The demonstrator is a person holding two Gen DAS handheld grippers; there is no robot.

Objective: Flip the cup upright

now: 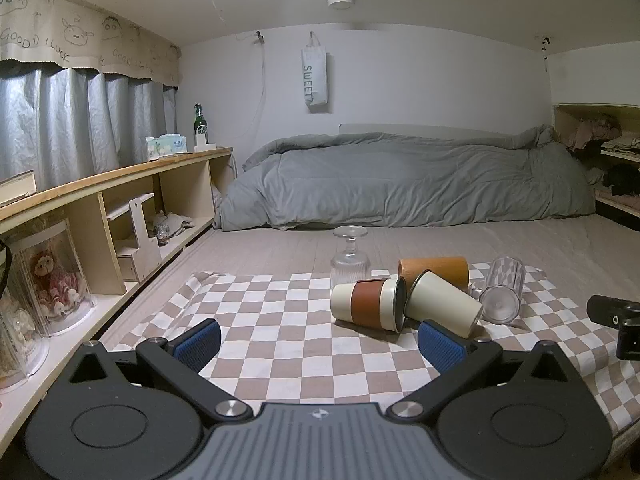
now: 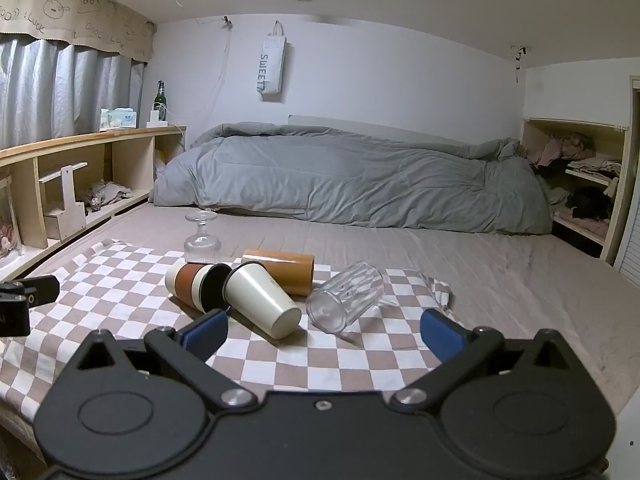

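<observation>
Several cups lie on a checkered cloth (image 1: 280,320) (image 2: 120,280). A cream cup with a brown sleeve (image 1: 368,304) (image 2: 196,282) lies on its side. A plain cream cup (image 1: 444,304) (image 2: 262,300) lies against it. An orange cup (image 1: 436,270) (image 2: 284,266) lies behind them. A clear tumbler (image 1: 502,294) (image 2: 346,296) lies on its side at the right. A stemmed glass (image 1: 349,258) (image 2: 202,238) stands upside down behind. My left gripper (image 1: 320,344) is open and empty, just short of the cups. My right gripper (image 2: 324,332) is open and empty, in front of the cream cup and tumbler.
A grey duvet (image 1: 400,184) (image 2: 340,184) lies across the back of the bed. A wooden shelf unit (image 1: 120,216) (image 2: 60,184) runs along the left, with a bottle (image 1: 200,120) on top. Shelves with clothes (image 2: 580,184) stand at the right.
</observation>
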